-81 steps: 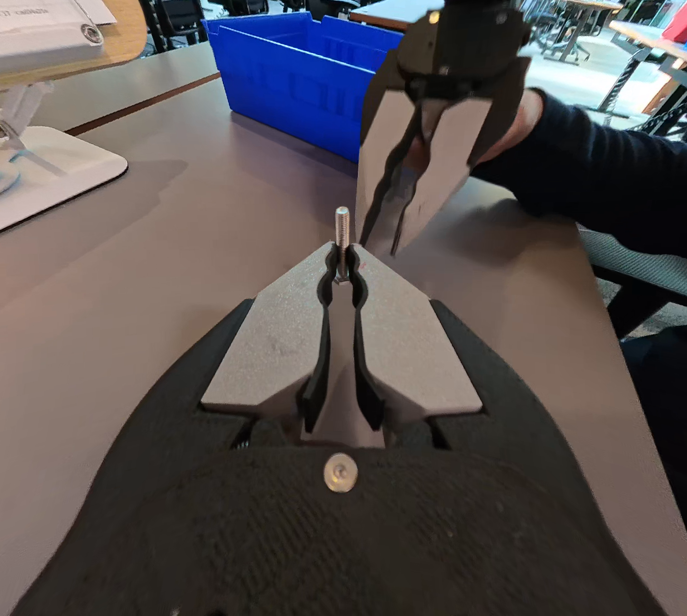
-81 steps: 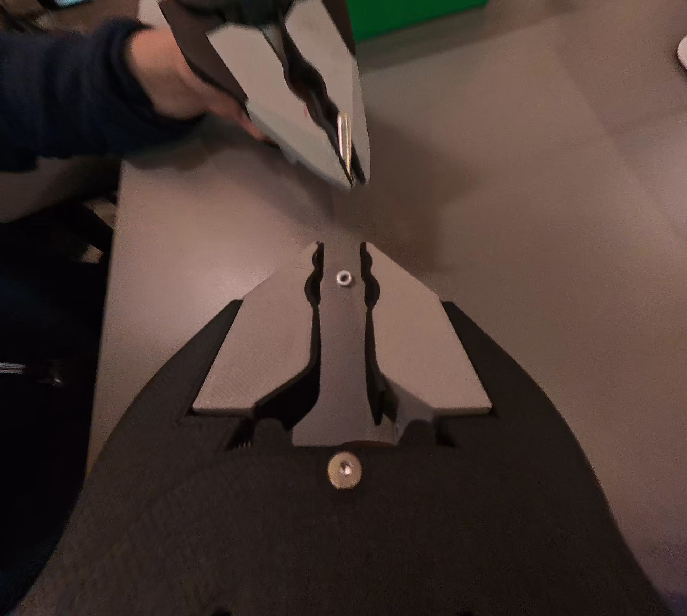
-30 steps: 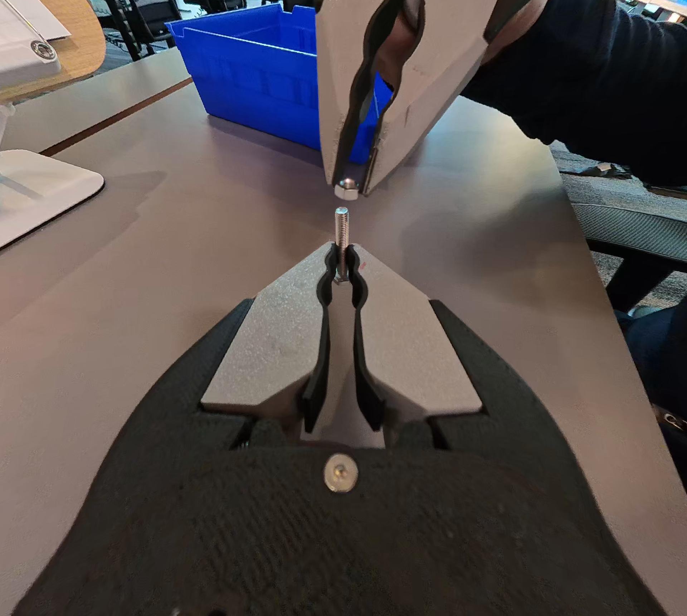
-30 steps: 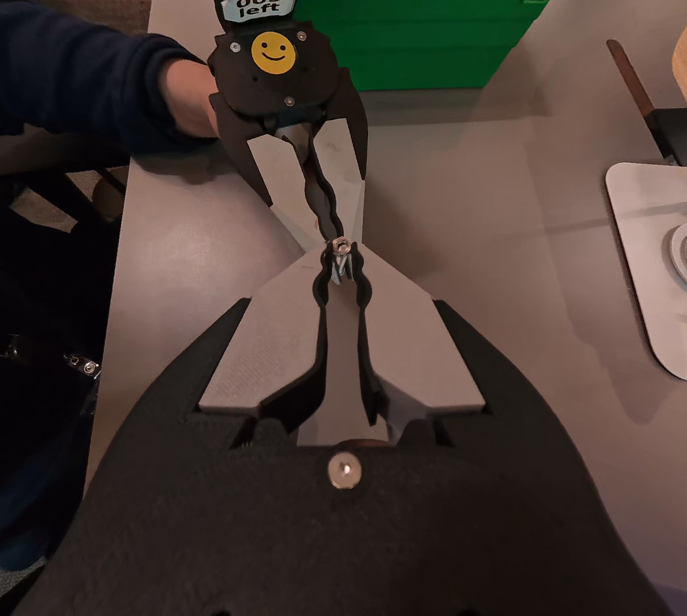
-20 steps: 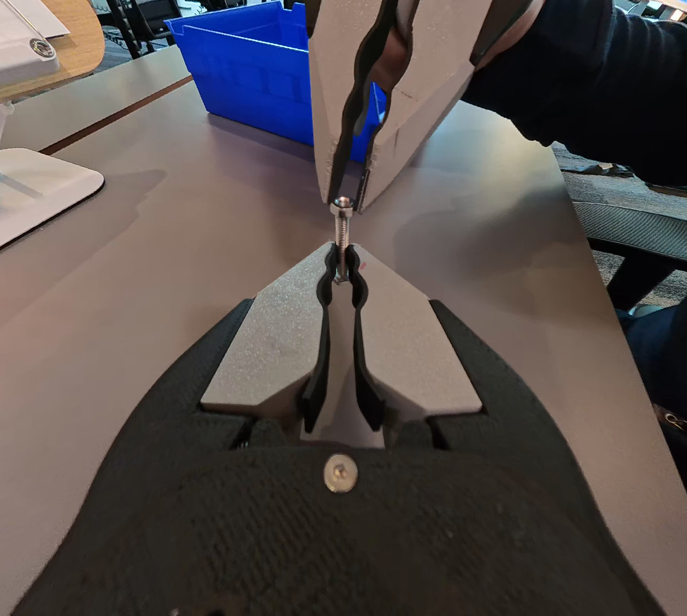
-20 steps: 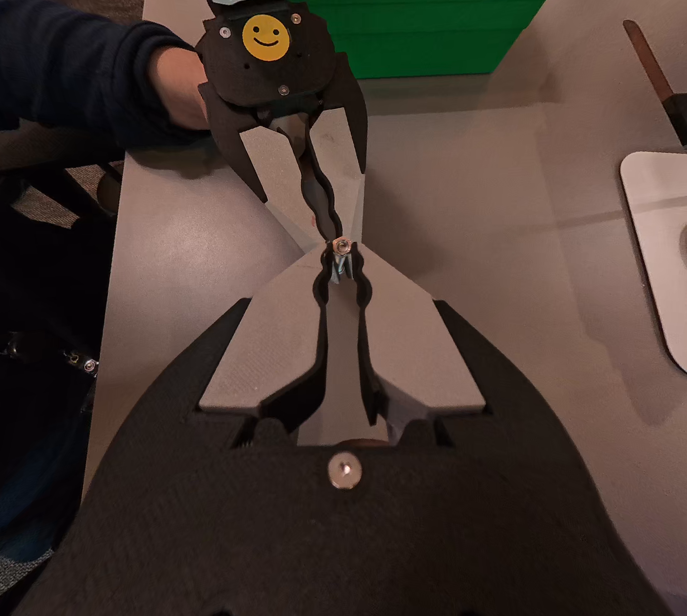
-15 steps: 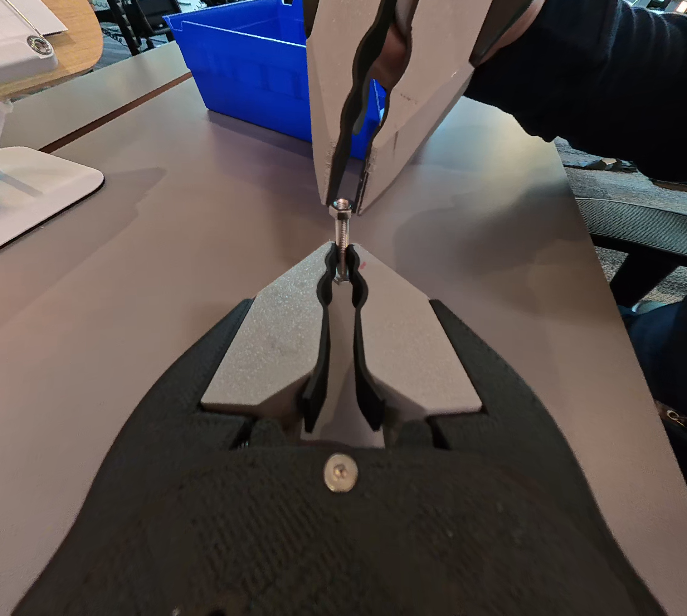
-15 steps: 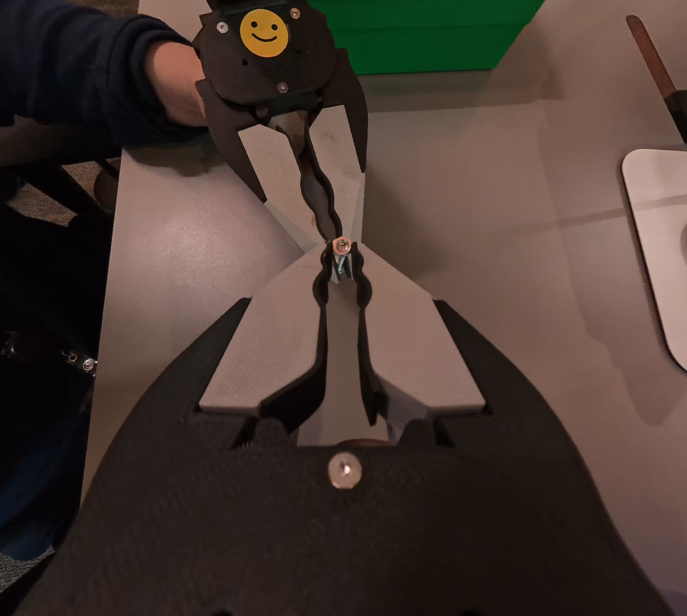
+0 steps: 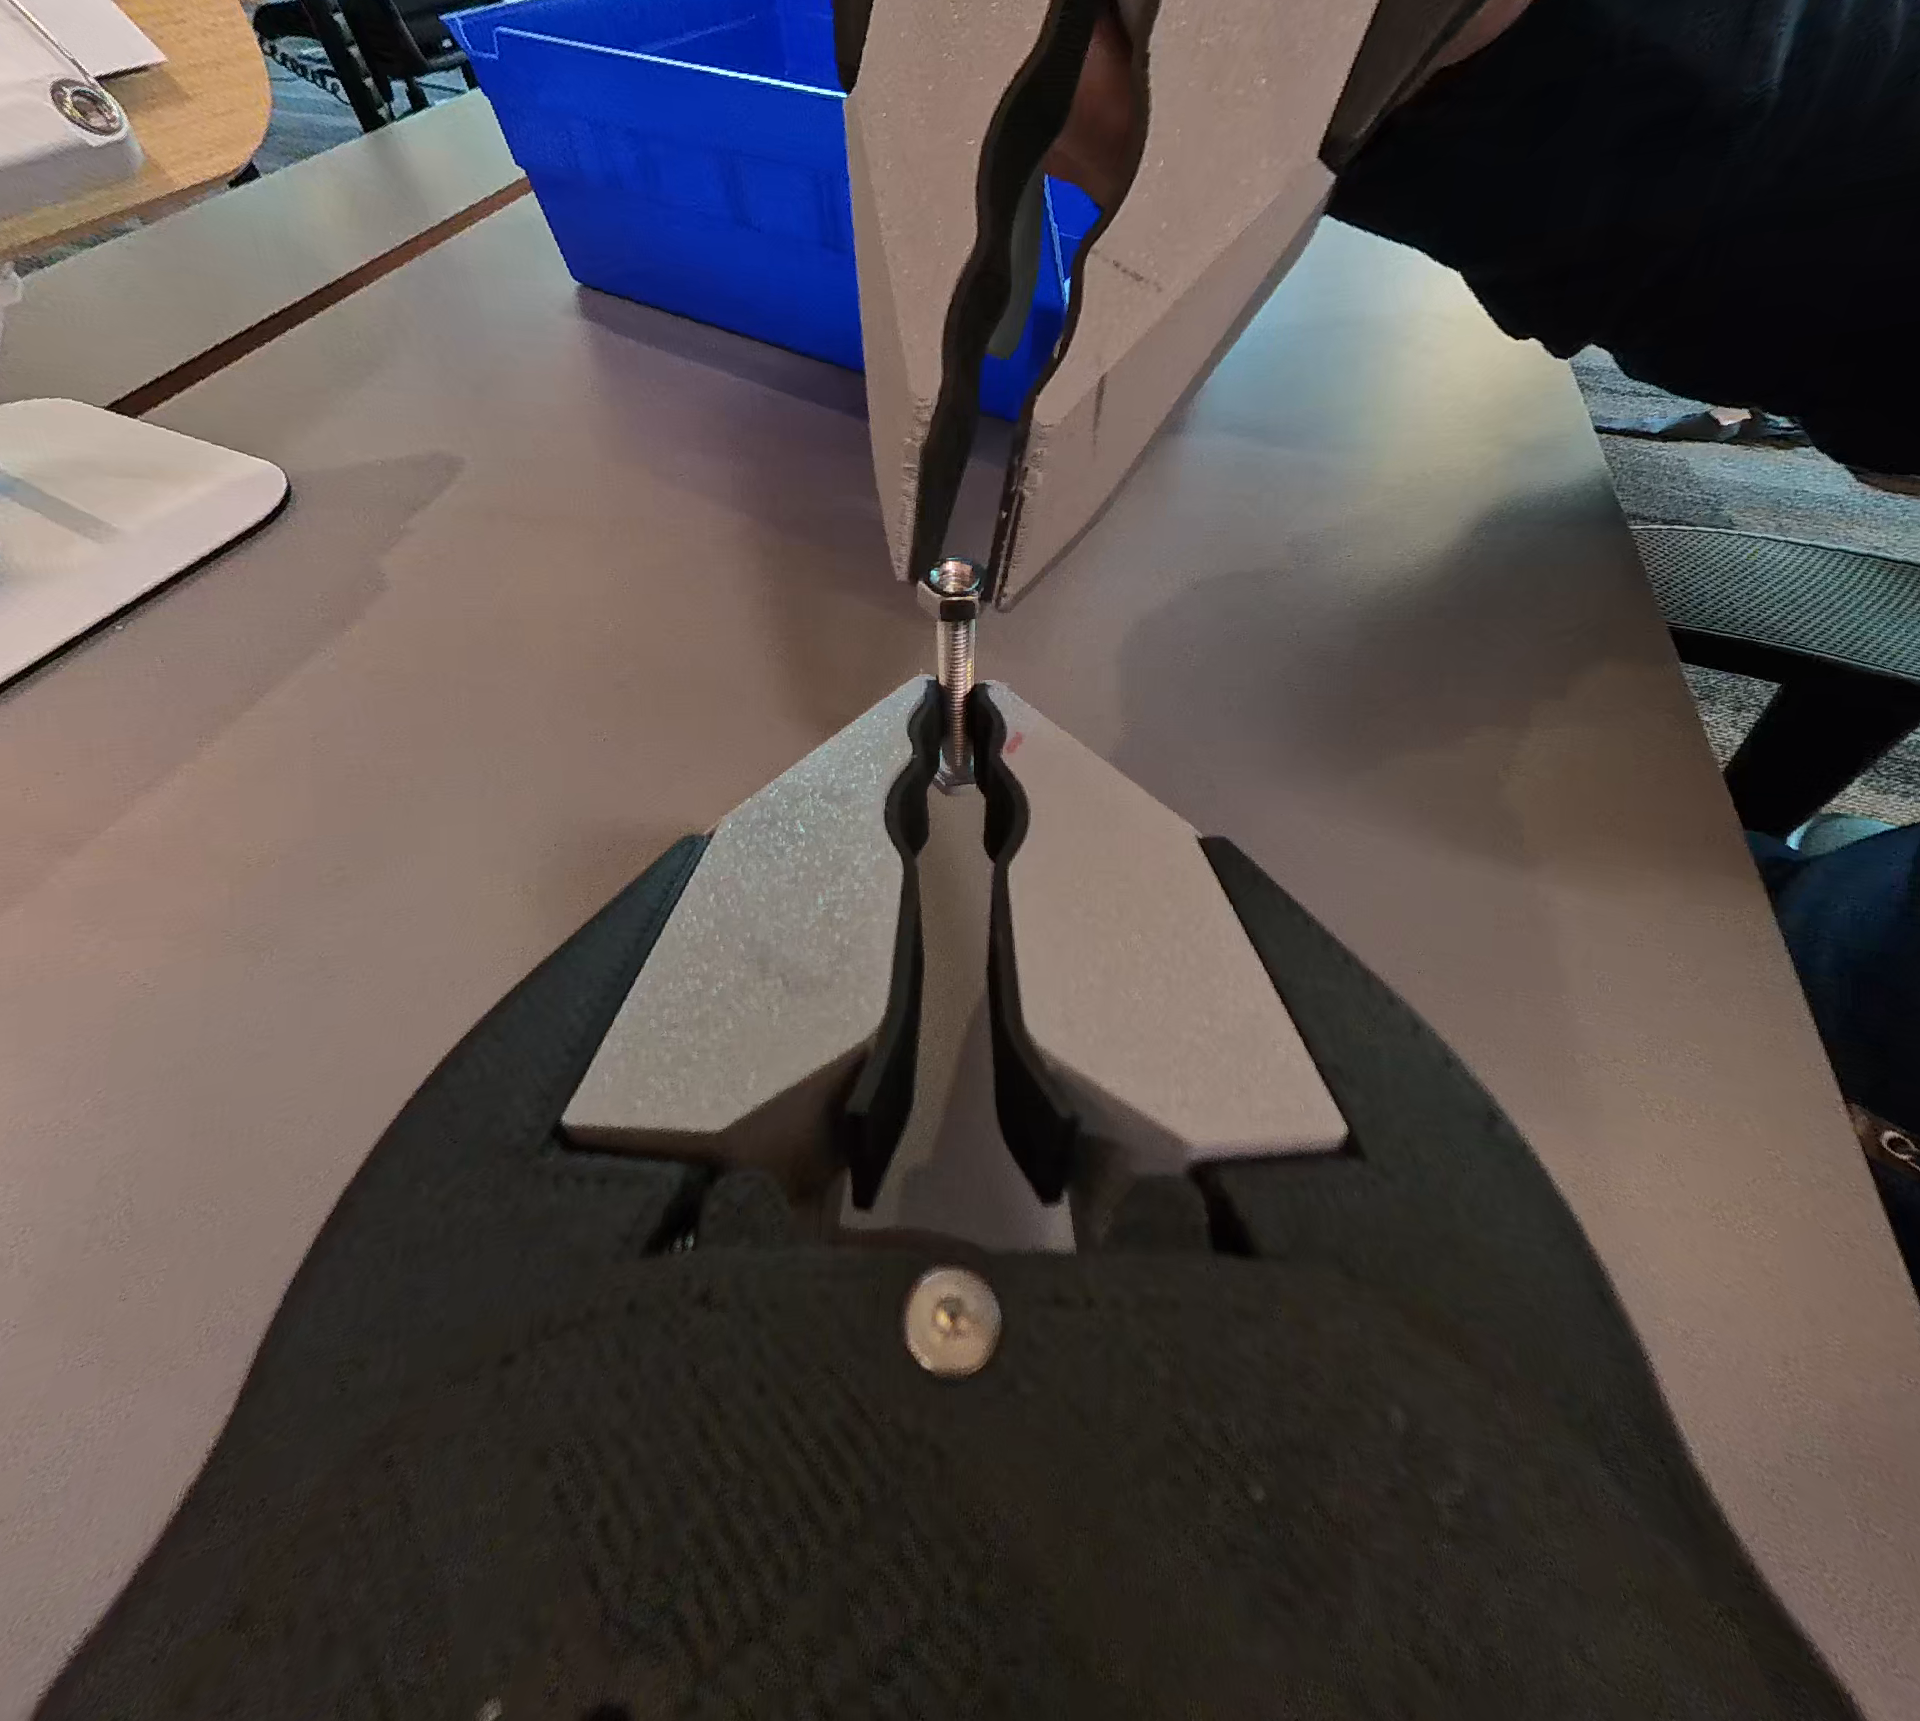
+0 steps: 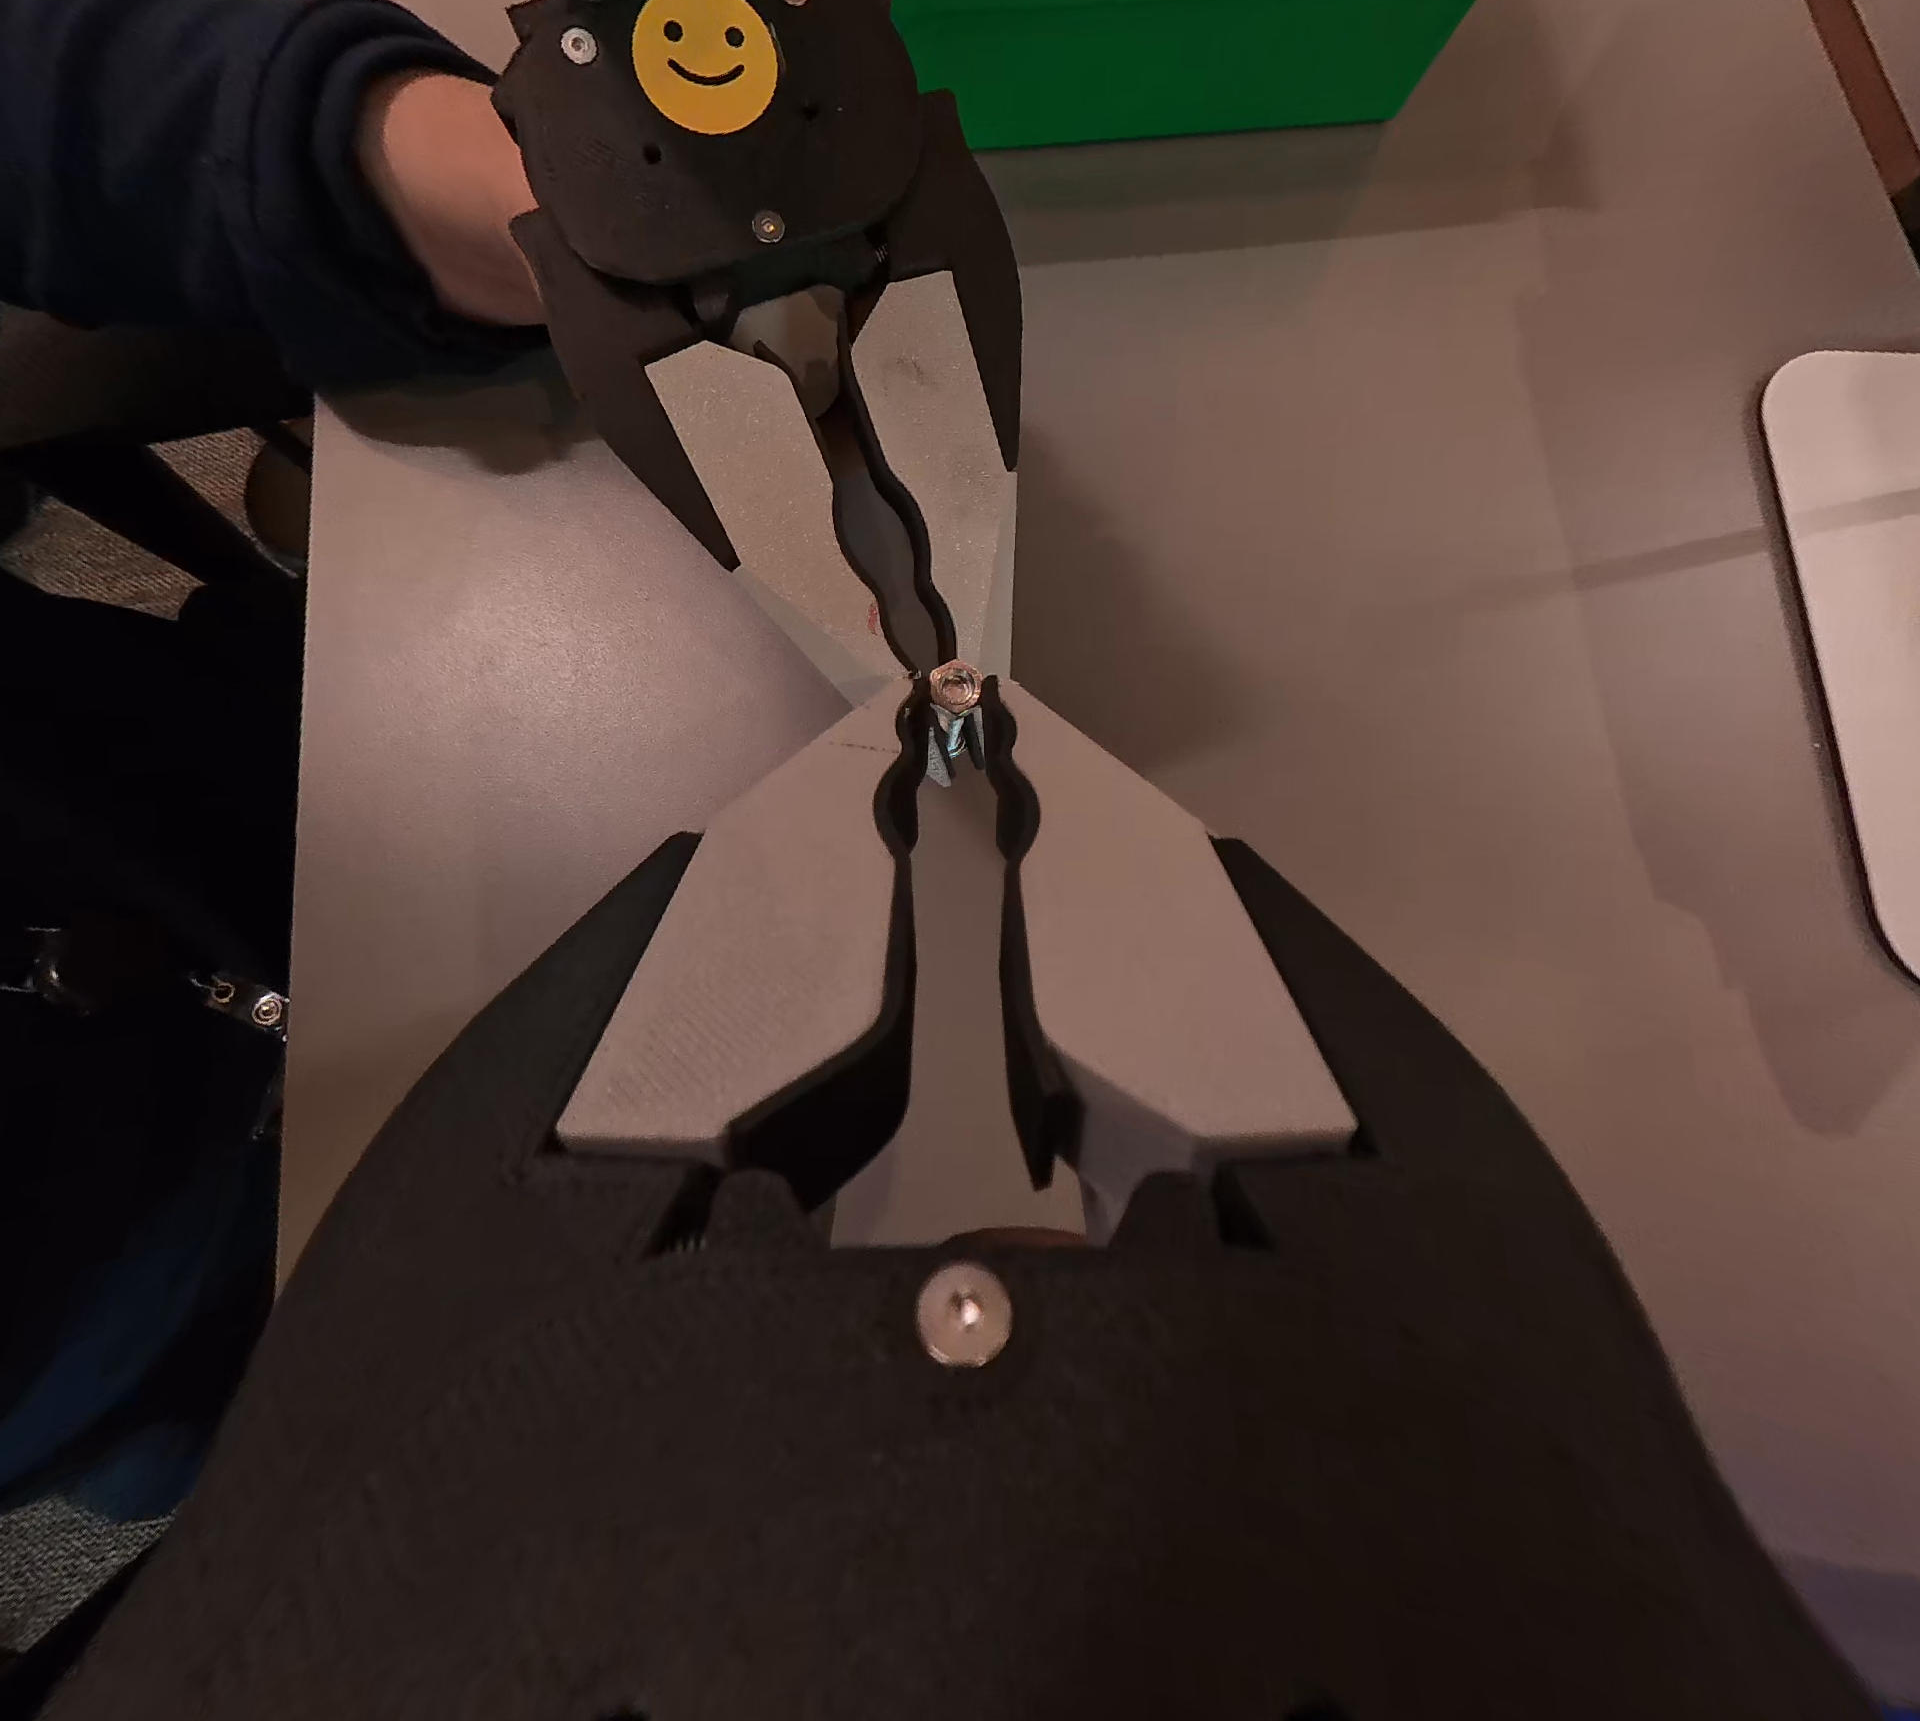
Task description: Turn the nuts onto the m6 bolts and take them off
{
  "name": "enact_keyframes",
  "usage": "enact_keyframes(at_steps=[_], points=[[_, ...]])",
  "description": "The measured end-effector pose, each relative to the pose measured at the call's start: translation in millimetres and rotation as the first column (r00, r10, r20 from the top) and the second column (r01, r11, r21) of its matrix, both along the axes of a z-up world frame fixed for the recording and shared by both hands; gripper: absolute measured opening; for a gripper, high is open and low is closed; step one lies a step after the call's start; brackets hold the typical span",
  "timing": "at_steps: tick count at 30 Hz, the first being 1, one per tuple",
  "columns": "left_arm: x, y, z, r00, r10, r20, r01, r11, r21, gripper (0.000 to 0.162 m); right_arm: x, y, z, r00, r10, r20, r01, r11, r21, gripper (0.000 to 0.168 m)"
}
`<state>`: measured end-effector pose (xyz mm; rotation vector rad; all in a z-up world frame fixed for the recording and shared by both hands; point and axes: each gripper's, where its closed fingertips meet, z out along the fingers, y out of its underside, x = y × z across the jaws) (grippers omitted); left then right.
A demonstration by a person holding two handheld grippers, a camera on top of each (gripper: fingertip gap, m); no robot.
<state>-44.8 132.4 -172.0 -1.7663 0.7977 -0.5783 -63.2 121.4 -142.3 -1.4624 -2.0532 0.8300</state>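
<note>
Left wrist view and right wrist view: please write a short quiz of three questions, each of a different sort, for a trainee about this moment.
1. True or false: the bolt lies flat on the table.
2. Which thing does the right gripper pinch between its fingers?
A. the blue bin
B. the nut
C. the green bin
3. Fill in: the nut sits at the ____ end of the bolt.

Key
1. False. The left gripper holds the bolt upright, clamped low on its shaft just above the head.
2. B.
3. Top (threaded) end; how far it is threaded on cannot be told.
</note>
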Motion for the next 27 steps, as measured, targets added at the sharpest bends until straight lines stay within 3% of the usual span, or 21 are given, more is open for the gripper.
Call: enact_keyframes(at_steps=[13,27], points=[[-1.5,3.3,-0.5,0.999,0.035,-0.022,-0.034,0.999,0.018,0.003,-2.6,0.6,-0.6,0.994,-0.113,0.013,0.113,0.993,-0.027,0.007],[-1.9,3.5,0.8,0.999,0.033,-0.005,-0.033,0.999,0.017,0.003,-3.3,1.1,1.1,0.993,-0.118,-0.02,0.117,0.992,-0.057,0.007]])
